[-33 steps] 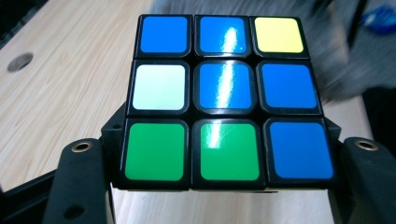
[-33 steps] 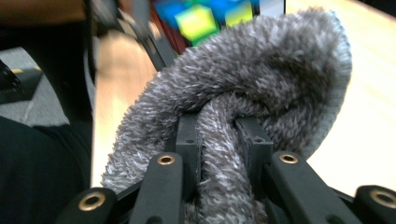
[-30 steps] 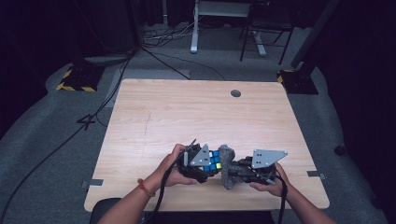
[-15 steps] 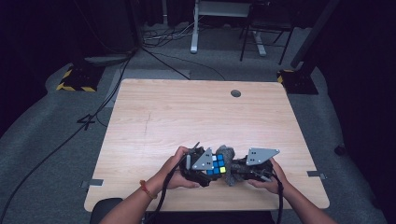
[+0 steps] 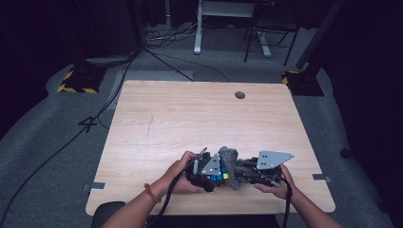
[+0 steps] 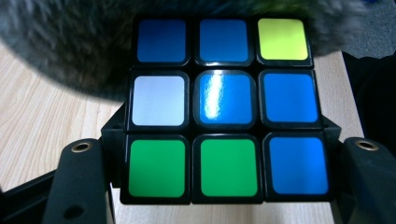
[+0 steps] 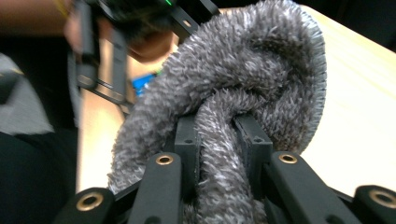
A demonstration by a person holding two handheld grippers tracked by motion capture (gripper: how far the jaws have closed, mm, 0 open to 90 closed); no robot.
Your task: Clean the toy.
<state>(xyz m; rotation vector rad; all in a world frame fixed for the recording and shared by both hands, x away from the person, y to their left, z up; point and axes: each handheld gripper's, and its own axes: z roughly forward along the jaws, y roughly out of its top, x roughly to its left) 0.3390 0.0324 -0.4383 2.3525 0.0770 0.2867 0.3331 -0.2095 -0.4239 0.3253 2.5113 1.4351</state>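
The left claw (image 6: 224, 186) grips the cube (image 6: 224, 107), the right claw (image 7: 219, 154) pinches the cloth (image 7: 233, 84); hard wiping could twist the cube loose.

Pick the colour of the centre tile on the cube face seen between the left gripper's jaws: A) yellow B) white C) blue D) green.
C: in the left gripper view the puzzle cube sits clamped between the black jaws of the left gripper, and its middle tile is glossy blue, with a white tile on one side of it and a blue one on the other.
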